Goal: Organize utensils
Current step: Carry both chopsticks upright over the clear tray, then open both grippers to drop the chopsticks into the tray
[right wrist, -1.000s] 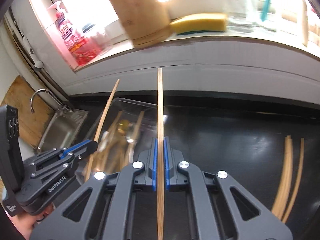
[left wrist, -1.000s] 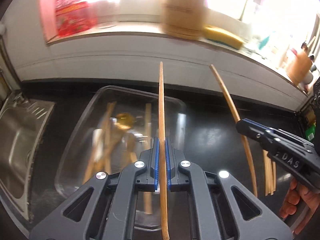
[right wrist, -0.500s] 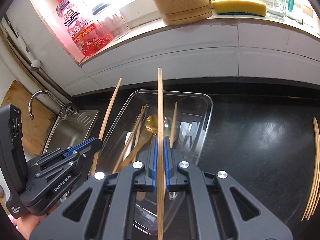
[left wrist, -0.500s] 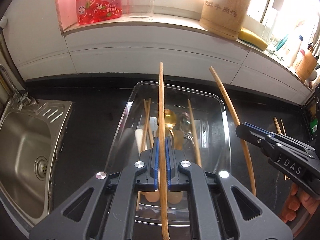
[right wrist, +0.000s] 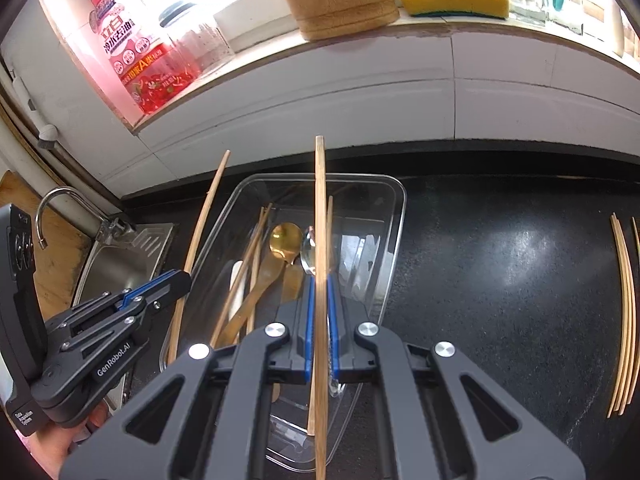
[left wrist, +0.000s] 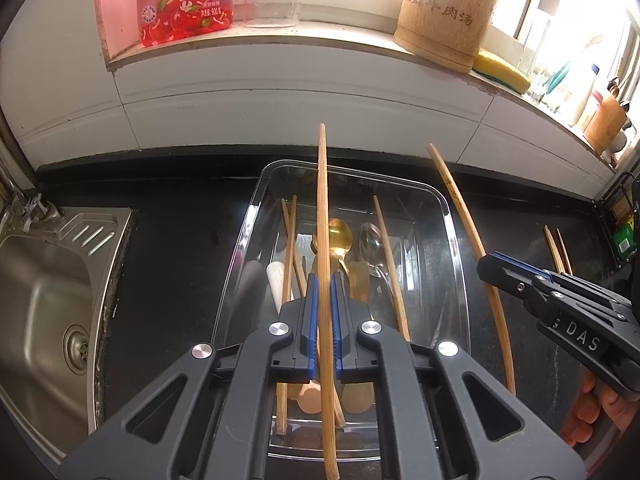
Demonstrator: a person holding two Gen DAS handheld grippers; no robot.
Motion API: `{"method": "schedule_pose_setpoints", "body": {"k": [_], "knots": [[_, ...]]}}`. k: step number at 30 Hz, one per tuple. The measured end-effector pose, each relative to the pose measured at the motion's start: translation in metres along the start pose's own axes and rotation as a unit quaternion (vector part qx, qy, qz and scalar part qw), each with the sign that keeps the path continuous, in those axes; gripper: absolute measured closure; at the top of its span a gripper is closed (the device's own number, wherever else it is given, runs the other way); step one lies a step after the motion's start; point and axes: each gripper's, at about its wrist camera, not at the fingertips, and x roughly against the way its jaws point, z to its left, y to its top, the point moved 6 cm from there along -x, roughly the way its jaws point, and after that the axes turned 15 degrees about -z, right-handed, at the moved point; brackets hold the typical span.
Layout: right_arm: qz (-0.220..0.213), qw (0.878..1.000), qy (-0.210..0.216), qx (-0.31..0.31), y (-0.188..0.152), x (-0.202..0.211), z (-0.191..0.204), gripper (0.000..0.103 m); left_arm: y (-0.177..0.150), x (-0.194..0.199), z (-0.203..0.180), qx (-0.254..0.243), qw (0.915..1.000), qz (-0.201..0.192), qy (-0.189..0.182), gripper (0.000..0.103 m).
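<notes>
Left tongs (right wrist: 176, 280) read "GenRobot.AI" (right tongs (left wrist: 492, 266) "DAS")

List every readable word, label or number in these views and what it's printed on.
"食品安全国家A类标准" – red detergent bottle; its smaller print is too small to read.
"牛肉汤" – wooden holder.
"DAS" – right gripper body, partly cut off.
"GenRobot.AI" – left gripper body.
"Data ... System" – the same gripper's base; the middle word is too small.

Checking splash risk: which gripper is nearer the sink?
Left. The left gripper hangs by the sink's edge; the right gripper is beyond the clear tray, farther off.
</notes>
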Motion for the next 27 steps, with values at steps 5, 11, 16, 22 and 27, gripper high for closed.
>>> {"method": "schedule_pose_setpoints", "body": {"k": [5,11,16,22,27], "knots": [[0.001,1.000,-0.005,-0.001,-0.002,-0.003,-0.001,0.096,0.000,-0.005,0.003,-0.001,1.0000,0.002,-0.001,0.098],[0.002,1.000,-0.007,0.005,0.003,-0.009,0.004,0.096,-0.009,-0.011,0.000,-0.001,0.9999,0.013,-0.007,0.098],[0.005,1.000,-0.005,0.010,0.001,-0.015,0.011,0.096,-0.009,-0.013,0.003,0.003,0.9999,0.011,-0.006,0.098],[0.012,1.000,-0.004,0.010,-0.003,-0.020,0.015,0.096,-0.004,-0.016,0.006,0.003,0.9999,0.011,-0.004,0.098],[0.013,1.000,-0.005,0.008,-0.002,-0.022,0.016,0.096,-0.002,-0.018,0.006,-0.001,0.9999,0.011,-0.002,0.098]]}}
